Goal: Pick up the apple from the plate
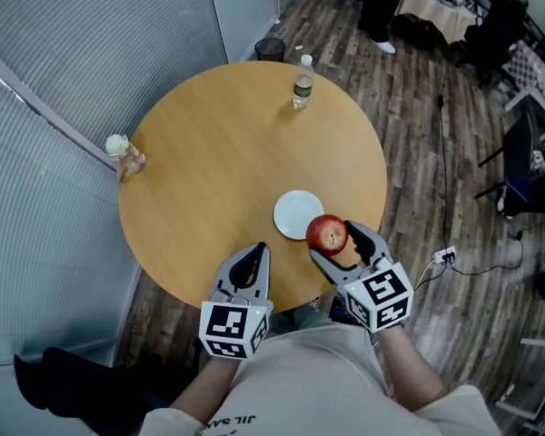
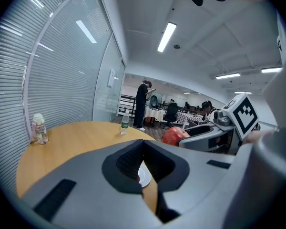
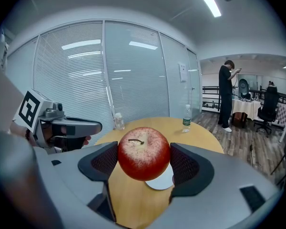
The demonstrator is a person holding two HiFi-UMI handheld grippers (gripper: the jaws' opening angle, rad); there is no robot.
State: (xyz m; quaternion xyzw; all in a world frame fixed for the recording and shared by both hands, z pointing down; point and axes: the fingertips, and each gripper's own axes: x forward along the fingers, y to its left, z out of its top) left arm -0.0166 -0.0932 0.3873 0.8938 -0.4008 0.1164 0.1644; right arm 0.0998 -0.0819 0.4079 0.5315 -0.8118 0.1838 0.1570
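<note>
A red apple (image 1: 327, 233) hangs above the near right part of the round wooden table (image 1: 218, 143), held in my right gripper (image 1: 332, 241), which is shut on it. In the right gripper view the apple (image 3: 143, 153) fills the gap between both pads, stem up, with the bare white plate (image 3: 160, 181) below and behind it. The plate (image 1: 298, 214) lies on the table just left of the apple. My left gripper (image 1: 251, 258) sits over the table's near edge, shut and holding nothing; its view shows the apple (image 2: 175, 136) and the plate (image 2: 144, 177).
A clear water bottle (image 1: 302, 82) stands at the table's far side. A small bottle with a pale cap (image 1: 123, 154) stands at the left edge by the glass wall (image 1: 82, 71). A person (image 3: 226, 95) stands far off among office chairs.
</note>
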